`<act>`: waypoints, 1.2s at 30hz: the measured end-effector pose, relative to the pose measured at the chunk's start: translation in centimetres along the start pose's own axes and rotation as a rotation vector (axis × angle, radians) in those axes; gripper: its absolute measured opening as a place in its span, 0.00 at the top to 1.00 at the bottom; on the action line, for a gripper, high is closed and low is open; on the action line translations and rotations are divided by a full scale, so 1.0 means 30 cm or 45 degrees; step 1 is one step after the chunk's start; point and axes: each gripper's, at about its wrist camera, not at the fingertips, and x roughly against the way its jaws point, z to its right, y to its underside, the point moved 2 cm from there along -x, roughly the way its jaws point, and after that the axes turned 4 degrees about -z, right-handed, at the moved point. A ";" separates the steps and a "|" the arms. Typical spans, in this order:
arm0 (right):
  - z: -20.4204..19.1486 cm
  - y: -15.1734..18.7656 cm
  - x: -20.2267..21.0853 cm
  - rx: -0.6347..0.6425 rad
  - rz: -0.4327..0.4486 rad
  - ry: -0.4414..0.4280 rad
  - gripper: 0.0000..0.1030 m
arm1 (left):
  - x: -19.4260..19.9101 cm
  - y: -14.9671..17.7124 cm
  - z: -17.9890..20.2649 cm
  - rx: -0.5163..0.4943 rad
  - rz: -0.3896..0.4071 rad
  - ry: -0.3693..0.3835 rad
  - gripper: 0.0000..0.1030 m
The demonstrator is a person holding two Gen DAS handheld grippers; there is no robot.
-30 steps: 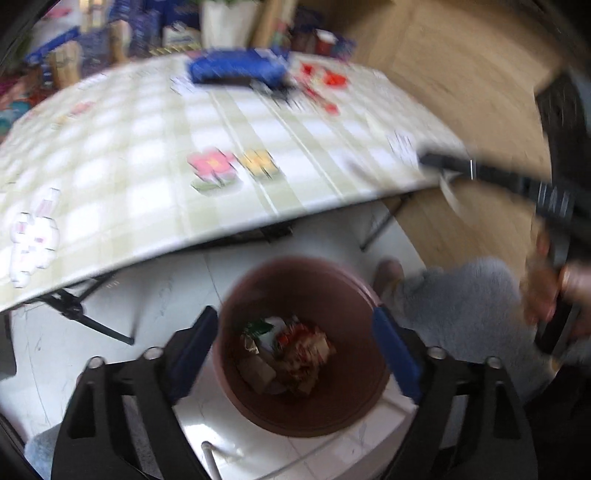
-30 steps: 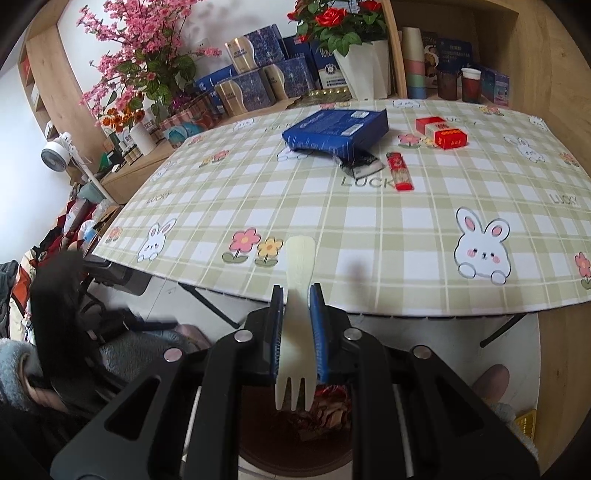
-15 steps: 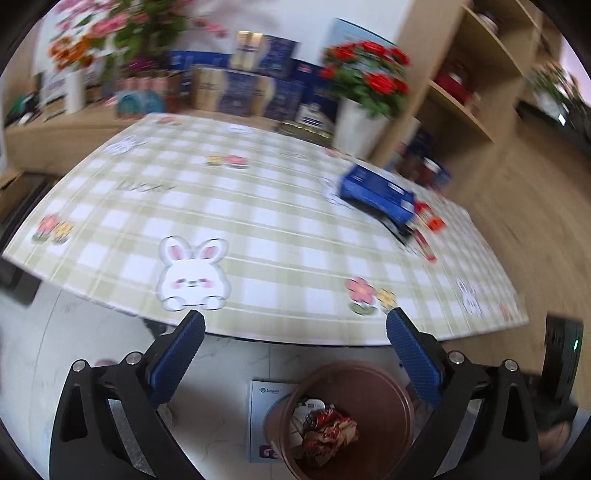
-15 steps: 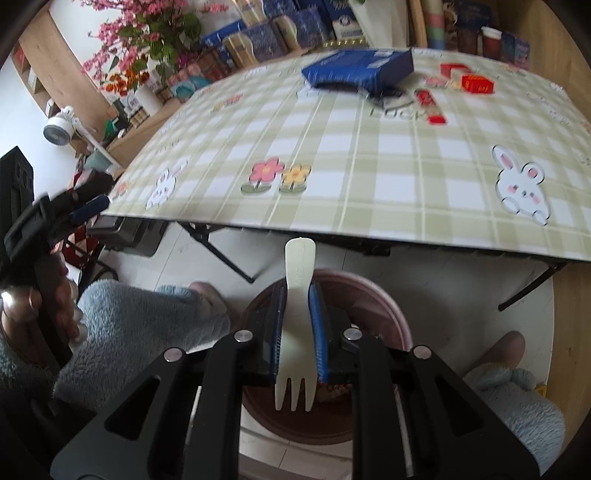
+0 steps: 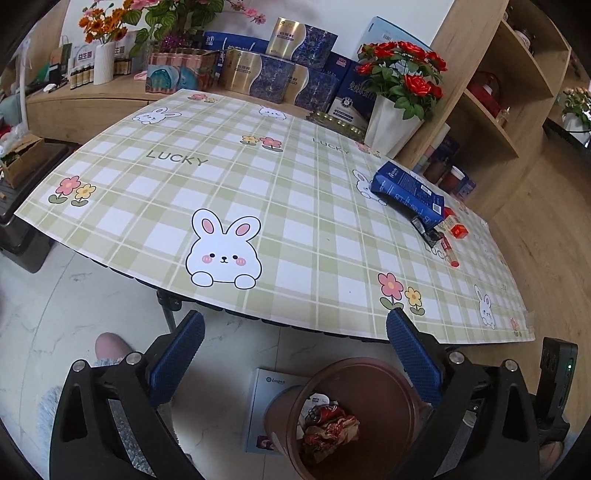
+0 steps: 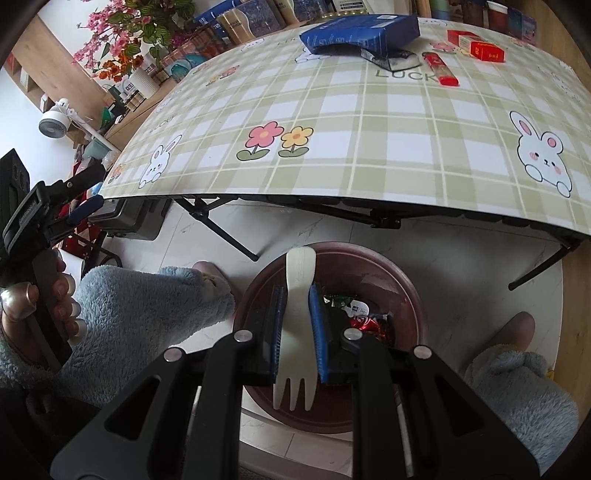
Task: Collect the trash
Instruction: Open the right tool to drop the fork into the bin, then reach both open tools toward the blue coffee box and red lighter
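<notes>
Since the earlier frame the left gripper (image 5: 295,350) has swung up from over the bin to face the table, its jaws spread wide with nothing between them, and the right gripper (image 6: 295,317) has dropped lower, so the bin now fills the space behind its fingers.

Nearest in the right wrist view, the right gripper points steeply down and is clamped narrow on one white plastic fork (image 6: 297,317), tines toward the camera, handle end over the bin's mouth. One brown round trash bin (image 6: 410,295) stands on the pale floor just below, with crumpled red and white wrappers (image 6: 364,315) inside; how many I cannot tell. One booklet (image 5: 264,398) lies on the floor at the bin's left side in the left wrist view. Two slippered feet (image 6: 517,328) flank the bin. At left, one hand (image 6: 33,317) in a fluffy blue sleeve grips the left gripper's handle.

Farther on, the folding table (image 6: 369,129) carries one blue box (image 6: 362,33), one dark packet (image 6: 391,59) just beside it, one red lighter (image 6: 441,70) and two red-and-white packs (image 6: 476,44) at its far right.
</notes>
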 end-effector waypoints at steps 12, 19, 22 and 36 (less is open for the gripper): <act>0.021 -0.021 0.073 -0.028 0.194 0.043 0.05 | 0.006 0.009 0.025 -0.040 0.027 -0.001 0.06; 0.038 -0.056 0.133 -0.023 0.338 0.080 0.05 | 0.008 0.007 0.026 -0.051 0.037 -0.001 0.06; 0.063 -0.074 0.165 -0.034 0.392 0.079 0.05 | 0.007 0.005 0.026 -0.061 0.040 0.006 0.06; 0.220 -0.178 0.249 -0.064 0.540 0.149 0.05 | -0.037 -0.060 0.101 -0.171 0.018 0.036 0.06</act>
